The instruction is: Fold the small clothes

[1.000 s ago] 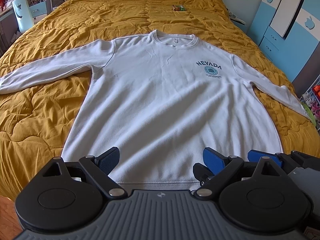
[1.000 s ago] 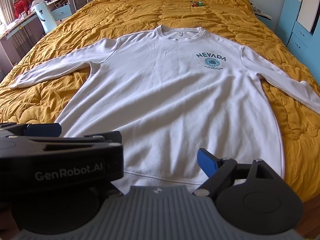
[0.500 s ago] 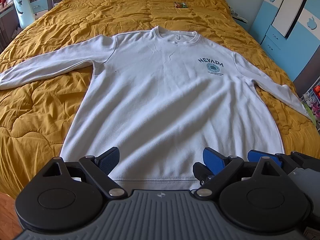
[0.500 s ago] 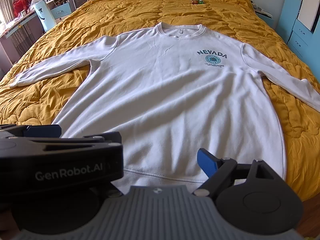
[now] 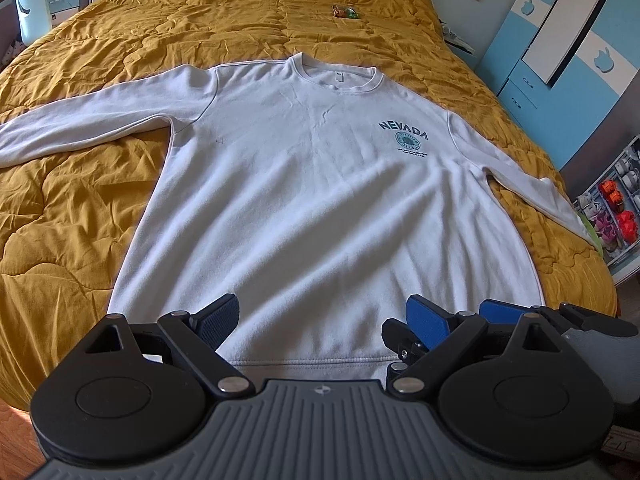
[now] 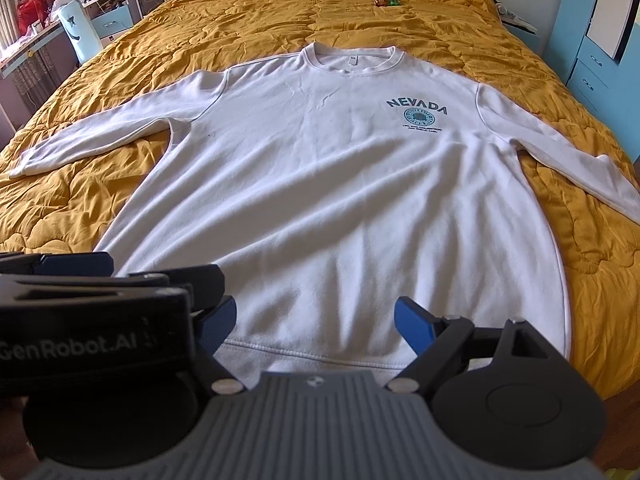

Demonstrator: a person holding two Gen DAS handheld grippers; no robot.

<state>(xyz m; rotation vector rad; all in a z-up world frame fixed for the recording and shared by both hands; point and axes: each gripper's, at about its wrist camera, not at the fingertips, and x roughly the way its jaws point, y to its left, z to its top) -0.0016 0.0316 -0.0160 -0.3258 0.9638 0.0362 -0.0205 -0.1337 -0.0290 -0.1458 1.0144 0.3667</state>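
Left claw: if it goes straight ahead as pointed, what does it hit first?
Probably the white sweatshirt. The left claw is open and aimed over the hem, with nothing between. Its height above the fabric is unclear, so the contact spot is a guess.

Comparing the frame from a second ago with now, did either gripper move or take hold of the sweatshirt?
Both cameras tilted slightly: the white sweatshirt sits a little lower in each view than before. Neither gripper grasped anything. The left gripper and right gripper remain open above the hem, side by side. The sweatshirt stays flat on the mustard quilt, sleeves spread, unfolded; the small packet near the head of the bed has not moved.
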